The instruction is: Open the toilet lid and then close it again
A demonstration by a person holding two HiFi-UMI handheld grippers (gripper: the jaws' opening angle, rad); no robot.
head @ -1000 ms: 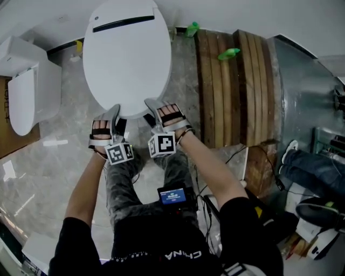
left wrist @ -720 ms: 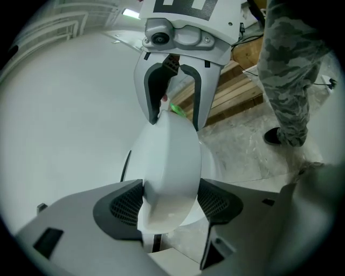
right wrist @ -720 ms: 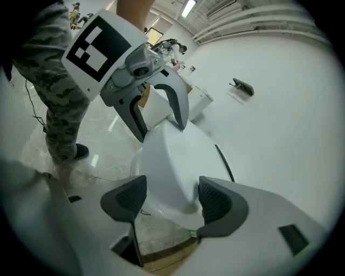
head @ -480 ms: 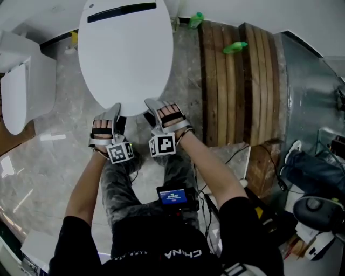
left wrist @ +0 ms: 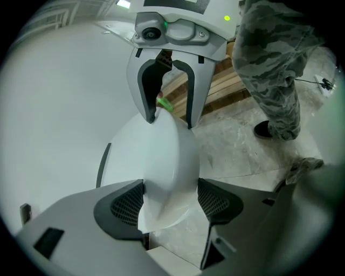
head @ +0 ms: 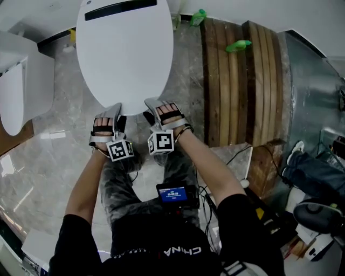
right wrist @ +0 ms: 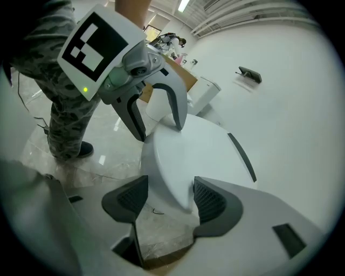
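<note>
The white oval toilet lid (head: pixel 125 54) fills the top left of the head view, its dark slot at the far end. My left gripper (head: pixel 114 112) and right gripper (head: pixel 156 107) sit side by side on its near rim. In the left gripper view the rim (left wrist: pixel 170 161) runs between both pads of my left gripper (left wrist: pixel 171 202), which press on it. In the right gripper view the right gripper's (right wrist: pixel 170 199) jaws are closing on the rim (right wrist: pixel 178 161), pads against it. Each view shows the other gripper clamped further along the rim.
A second white fixture (head: pixel 16 91) stands to the left. Wooden planks (head: pixel 242 81) with two green bottles (head: pixel 198 16) lie to the right on the marble floor (head: pixel 48 156). My legs in camouflage trousers (head: pixel 121 183) stand close behind. Another person's leg (head: pixel 312 172) shows at the far right.
The lid has spread wider and its slotted far end has slid toward the top of the head view. Both grippers stay on the near rim and have sunk with it.
</note>
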